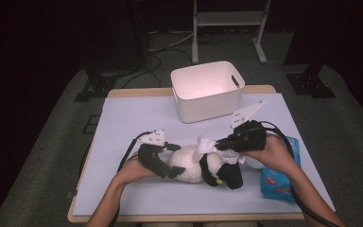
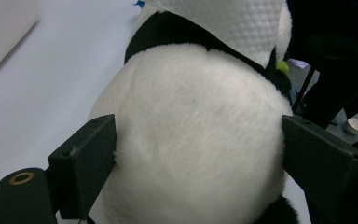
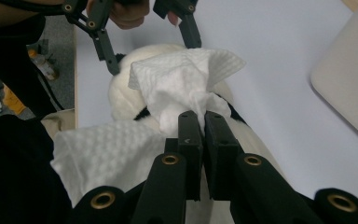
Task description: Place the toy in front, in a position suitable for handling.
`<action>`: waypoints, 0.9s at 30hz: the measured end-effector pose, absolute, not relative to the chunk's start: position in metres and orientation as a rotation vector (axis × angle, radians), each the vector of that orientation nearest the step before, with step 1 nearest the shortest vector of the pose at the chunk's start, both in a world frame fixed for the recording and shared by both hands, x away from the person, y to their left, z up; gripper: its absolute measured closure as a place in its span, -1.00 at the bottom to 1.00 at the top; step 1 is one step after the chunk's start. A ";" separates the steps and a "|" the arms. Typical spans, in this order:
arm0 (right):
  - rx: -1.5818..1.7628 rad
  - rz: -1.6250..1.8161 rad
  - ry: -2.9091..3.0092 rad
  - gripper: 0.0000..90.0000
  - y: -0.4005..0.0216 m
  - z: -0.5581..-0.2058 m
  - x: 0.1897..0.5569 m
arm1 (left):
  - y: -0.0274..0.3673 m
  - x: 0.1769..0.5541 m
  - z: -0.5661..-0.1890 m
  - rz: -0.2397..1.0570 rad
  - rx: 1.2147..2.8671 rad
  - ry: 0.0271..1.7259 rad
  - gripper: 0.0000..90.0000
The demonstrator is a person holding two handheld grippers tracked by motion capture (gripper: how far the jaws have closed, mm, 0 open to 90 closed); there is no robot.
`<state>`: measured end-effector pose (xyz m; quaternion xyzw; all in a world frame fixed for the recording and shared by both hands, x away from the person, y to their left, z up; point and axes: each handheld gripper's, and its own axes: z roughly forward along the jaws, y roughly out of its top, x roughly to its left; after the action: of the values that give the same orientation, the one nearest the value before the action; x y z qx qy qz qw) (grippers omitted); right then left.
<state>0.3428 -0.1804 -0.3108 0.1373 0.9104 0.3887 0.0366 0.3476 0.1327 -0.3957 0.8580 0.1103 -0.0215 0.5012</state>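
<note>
A black-and-white plush panda [image 1: 189, 163] lies on its side on the pale blue table [image 1: 137, 118], near the front. My left gripper [image 1: 174, 161] straddles its white body [image 2: 196, 116], one pad pressed into the fur on each side. A white quilted wipe [image 1: 204, 145] lies against the panda's neck and head, and my right gripper [image 1: 217, 146] is shut on a bunched part of it. In the right gripper view that gripper [image 3: 203, 119] pinches the wipe [image 3: 182, 74] above the panda [image 3: 121, 93], with the left gripper's jaws farther off. The wipe's edge [image 2: 242, 23] shows beyond the panda's back.
An empty white bin [image 1: 208, 101] with handle cut-outs stands at the back centre of the table. A blue packet of wipes [image 1: 279, 182] lies by the right forearm near the right edge. Bare table surface stretches to the left and behind the panda.
</note>
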 end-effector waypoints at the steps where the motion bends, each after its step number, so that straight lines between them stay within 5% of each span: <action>1: 0.425 1.196 2.793 0.89 -0.184 -0.311 0.343 | 0.132 0.348 -0.395 -0.054 2.074 0.266 -0.73; 27: 0.483 1.162 2.874 0.90 -0.217 -0.328 0.327 | 0.124 0.353 -0.400 -0.175 2.141 0.351 -1.00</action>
<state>0.3272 -0.2174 -0.3281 0.1540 0.9160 0.3704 0.0022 0.3529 0.1240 -0.3996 0.8713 0.1430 -0.0712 0.4640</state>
